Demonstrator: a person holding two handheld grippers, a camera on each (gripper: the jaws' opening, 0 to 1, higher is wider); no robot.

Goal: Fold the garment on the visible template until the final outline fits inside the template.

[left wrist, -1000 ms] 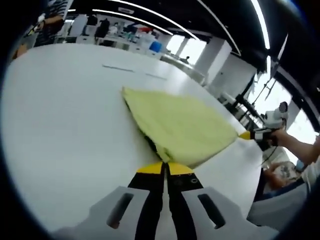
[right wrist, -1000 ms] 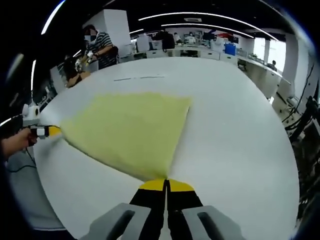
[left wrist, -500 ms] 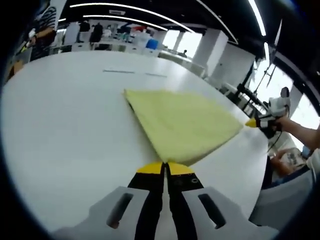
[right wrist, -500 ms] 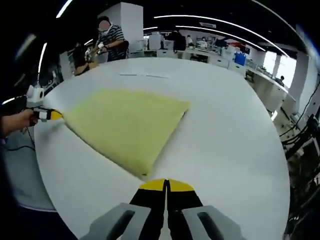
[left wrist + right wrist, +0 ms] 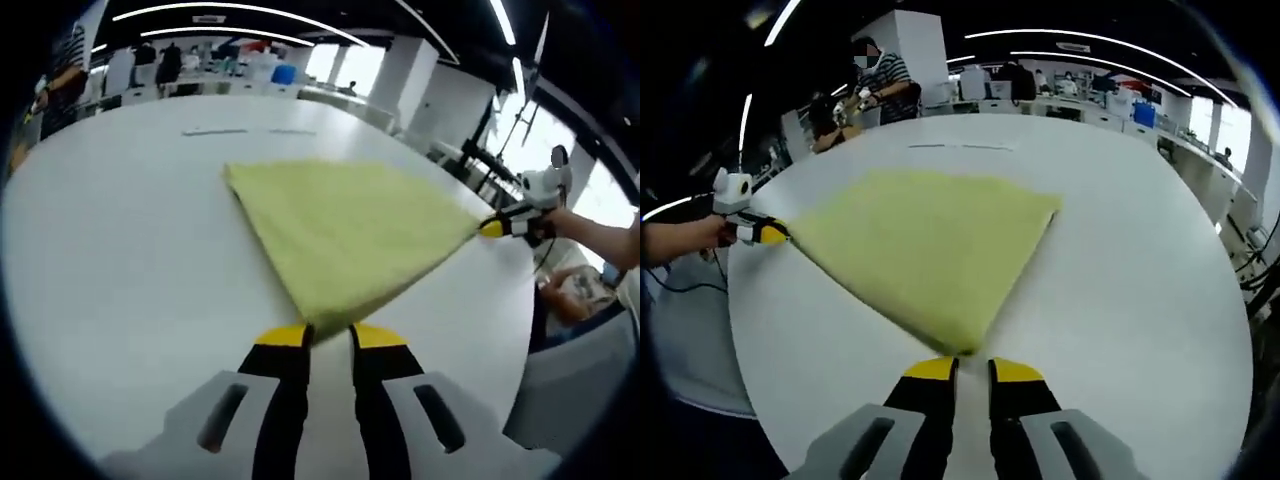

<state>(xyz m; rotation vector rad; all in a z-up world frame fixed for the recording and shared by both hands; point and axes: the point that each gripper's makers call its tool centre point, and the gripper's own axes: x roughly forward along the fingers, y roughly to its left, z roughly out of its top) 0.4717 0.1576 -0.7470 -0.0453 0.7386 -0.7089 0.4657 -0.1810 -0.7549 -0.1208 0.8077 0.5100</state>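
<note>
Both the left gripper and the right gripper have their jaws spread at near corners of the pale yellow folded cloth garment lying mid-way across the round white table — the released corners may spring open, since nothing pins the fold.

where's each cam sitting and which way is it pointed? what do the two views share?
Left gripper view: rides the left gripper, looks along its parted jaws across the white table at a corner of the yellow garment; the right gripper, hand-held, sits at the far corner.
Right gripper view: rides the right gripper, faces the other garment corner; the left gripper comes in from the left.
Shared: garment, table, both grippers.
</note>
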